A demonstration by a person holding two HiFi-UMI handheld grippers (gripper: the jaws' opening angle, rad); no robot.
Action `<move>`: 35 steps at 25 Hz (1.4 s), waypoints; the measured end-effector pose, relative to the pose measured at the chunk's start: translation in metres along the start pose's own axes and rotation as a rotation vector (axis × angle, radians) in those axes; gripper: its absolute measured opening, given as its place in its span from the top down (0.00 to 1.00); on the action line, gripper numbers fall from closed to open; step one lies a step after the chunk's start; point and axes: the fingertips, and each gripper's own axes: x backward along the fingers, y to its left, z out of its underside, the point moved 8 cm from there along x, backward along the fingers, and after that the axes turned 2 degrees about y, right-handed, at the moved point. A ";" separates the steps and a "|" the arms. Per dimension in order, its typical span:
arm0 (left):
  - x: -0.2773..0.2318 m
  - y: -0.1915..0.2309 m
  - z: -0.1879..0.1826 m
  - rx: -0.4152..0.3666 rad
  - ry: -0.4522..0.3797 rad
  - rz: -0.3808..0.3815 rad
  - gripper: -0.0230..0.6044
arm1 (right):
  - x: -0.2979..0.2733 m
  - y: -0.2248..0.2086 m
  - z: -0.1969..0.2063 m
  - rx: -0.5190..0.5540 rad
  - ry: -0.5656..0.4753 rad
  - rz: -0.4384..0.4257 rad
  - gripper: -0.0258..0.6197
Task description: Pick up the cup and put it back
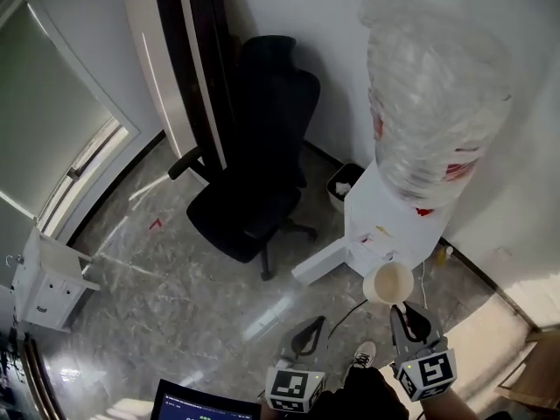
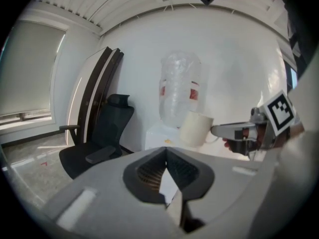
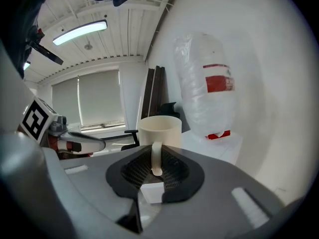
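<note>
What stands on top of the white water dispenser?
A large water bottle wrapped in clear plastic stands on the dispenser. The wrap hides its contents.

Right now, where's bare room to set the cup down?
Bare: marble floor between the office chair and the white cabinet; the top of the water dispenser, in front of the bottle, looks free. Crowded: the bin fills the chair-dispenser gap, and a cable crosses the floor below the cup.

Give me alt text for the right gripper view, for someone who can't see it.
The right gripper grips a cream cup by its handle, holding it upright in the air. To its right stands a white water dispenser topped by a plastic-wrapped bottle; the left gripper shows at the left edge.
</note>
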 end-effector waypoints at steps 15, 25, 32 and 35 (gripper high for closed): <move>0.128 0.039 0.012 -0.096 -0.073 0.240 0.96 | 0.114 0.160 0.006 -0.078 -0.120 0.264 0.88; 0.181 0.006 0.020 -0.185 -0.094 0.285 0.96 | 0.185 0.213 0.010 -0.078 -0.127 0.255 0.88; 0.189 -0.062 0.023 -0.154 -0.154 0.232 0.96 | 0.236 0.185 0.011 -0.020 -0.129 0.173 0.88; 0.192 -0.098 0.024 -0.145 -0.147 0.203 0.96 | 0.257 0.161 0.018 -0.014 -0.119 0.126 0.88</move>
